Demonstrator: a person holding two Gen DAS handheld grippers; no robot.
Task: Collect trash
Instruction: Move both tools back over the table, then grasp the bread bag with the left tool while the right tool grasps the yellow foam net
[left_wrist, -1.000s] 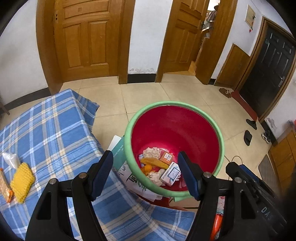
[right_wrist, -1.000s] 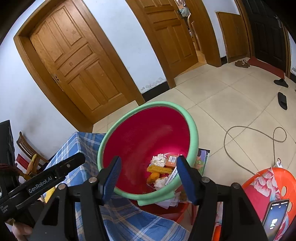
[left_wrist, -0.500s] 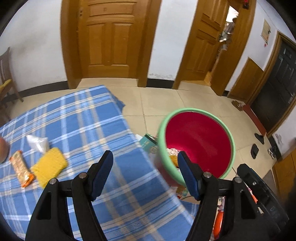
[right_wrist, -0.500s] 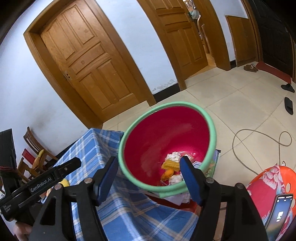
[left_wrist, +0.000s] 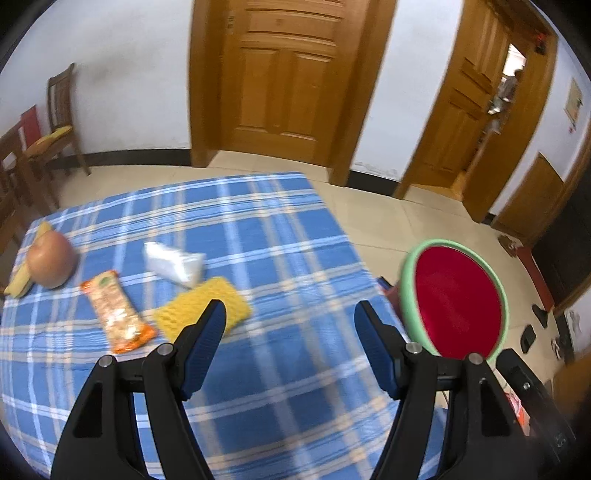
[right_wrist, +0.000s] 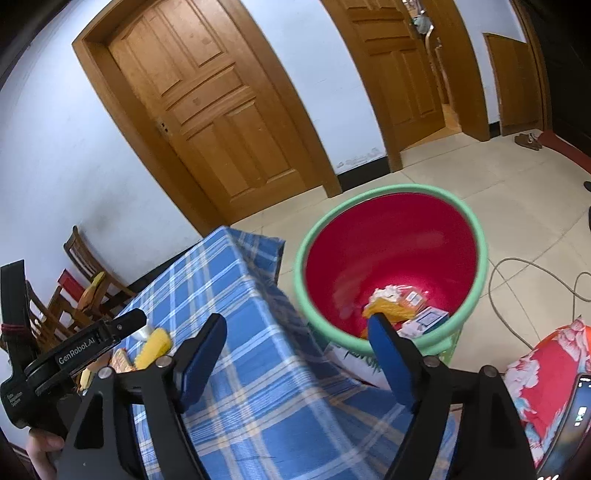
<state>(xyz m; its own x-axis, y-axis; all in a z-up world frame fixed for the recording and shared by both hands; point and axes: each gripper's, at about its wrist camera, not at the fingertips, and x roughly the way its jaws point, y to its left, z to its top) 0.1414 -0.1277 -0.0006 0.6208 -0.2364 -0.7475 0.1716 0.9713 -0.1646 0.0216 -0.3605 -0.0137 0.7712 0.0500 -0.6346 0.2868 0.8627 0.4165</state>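
Note:
My left gripper (left_wrist: 290, 314) is open and empty above the blue plaid tablecloth (left_wrist: 280, 236). Just ahead to its left lie a yellow net wrapper (left_wrist: 201, 308), an orange snack packet (left_wrist: 116, 312) and a clear plastic bag (left_wrist: 173, 262). The red bin with a green rim (left_wrist: 456, 299) stands off the table's right edge. My right gripper (right_wrist: 297, 328) is open and empty over the table corner, beside the bin (right_wrist: 391, 254), which holds several wrappers and boxes (right_wrist: 400, 304). The yellow wrapper (right_wrist: 155, 341) also shows in the right wrist view.
An apple (left_wrist: 50, 258) on a yellow peel sits at the table's far left. Wooden chairs (left_wrist: 48, 133) stand by the wall. A cable (right_wrist: 535, 284) lies on the tiled floor. A red floral stool (right_wrist: 546, 373) with a phone is at right.
My left gripper has swung left from over the bin to over the table, bringing the trash items into view. My right gripper has shifted slightly left; the bin now sits to its right.

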